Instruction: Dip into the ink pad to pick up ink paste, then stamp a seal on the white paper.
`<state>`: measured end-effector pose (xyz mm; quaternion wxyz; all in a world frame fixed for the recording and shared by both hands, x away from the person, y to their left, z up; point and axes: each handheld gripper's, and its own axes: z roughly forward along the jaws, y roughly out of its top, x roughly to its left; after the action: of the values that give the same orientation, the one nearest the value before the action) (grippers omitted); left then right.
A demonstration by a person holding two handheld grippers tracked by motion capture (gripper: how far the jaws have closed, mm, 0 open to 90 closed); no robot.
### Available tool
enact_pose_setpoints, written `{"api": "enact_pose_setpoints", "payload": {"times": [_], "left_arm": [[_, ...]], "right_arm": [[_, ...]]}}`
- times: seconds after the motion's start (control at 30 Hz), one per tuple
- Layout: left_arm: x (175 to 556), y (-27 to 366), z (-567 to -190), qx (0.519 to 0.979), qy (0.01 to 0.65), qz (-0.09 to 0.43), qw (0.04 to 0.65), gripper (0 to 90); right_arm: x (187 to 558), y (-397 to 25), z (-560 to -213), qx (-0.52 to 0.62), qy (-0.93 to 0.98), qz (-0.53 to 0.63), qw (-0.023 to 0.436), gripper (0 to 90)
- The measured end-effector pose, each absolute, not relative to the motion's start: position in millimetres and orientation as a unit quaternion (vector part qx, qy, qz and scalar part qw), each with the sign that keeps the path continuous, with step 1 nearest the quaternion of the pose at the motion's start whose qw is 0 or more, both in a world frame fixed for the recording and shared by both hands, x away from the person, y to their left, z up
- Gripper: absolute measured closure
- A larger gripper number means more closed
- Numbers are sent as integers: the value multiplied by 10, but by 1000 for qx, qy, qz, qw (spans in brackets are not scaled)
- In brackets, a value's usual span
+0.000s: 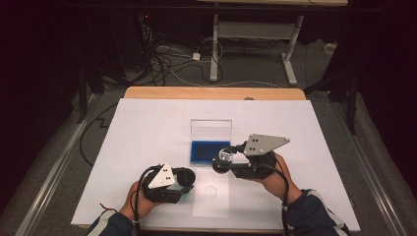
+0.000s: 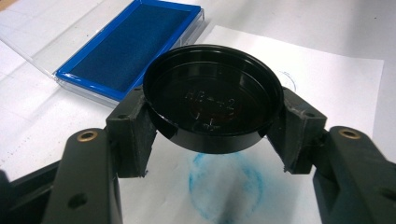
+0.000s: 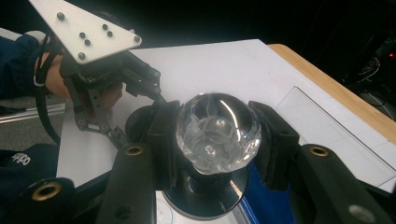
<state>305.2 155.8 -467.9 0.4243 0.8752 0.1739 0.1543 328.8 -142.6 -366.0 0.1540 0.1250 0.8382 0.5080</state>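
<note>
The stamp (image 3: pixel 218 133), a clear faceted knob on a round dark base, sits clamped between the two jaws of the right gripper (image 3: pixel 218 140), which press on the knob from either side. In the high view the stamp (image 1: pixel 224 158) hangs at the near right corner of the blue ink pad (image 1: pixel 209 150), just above the pad's front edge, with the right gripper (image 1: pixel 231 162) reaching in from the pad's right. The ink pad lies in an open clear case whose lid (image 1: pixel 211 130) stands upright behind it. Nearer than the pad lies a sheet of white paper (image 1: pixel 211 199) bearing a faint ring print (image 1: pixel 211 191); in the left gripper view that print (image 2: pixel 224 186) shows as a smudged blue circle on the paper (image 2: pixel 336 84). The left gripper (image 2: pixel 212 123) has its jaws closed on a shallow round black lid (image 2: pixel 212 98), gripping its rim on both sides and holding it hollow side up above the print, with the ink pad (image 2: pixel 130 44) beyond. In the high view the left gripper (image 1: pixel 184 184) and black lid (image 1: pixel 184 176) sit left of the paper, well nearer than the pad.
</note>
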Motion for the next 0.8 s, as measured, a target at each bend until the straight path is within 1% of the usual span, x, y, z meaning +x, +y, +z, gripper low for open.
{"api": "enact_pose_setpoints", "payload": {"times": [0.5,0.8], "left_arm": [[3060,1345,-4649,877,153,143,432,364],[3069,1147,-4641,881,140,133,433,364]], "right_arm": [[3263,-1418,-3654,119,837,512,150,568],[3211,-1332,-3737,106,846,504,138,568]]}}
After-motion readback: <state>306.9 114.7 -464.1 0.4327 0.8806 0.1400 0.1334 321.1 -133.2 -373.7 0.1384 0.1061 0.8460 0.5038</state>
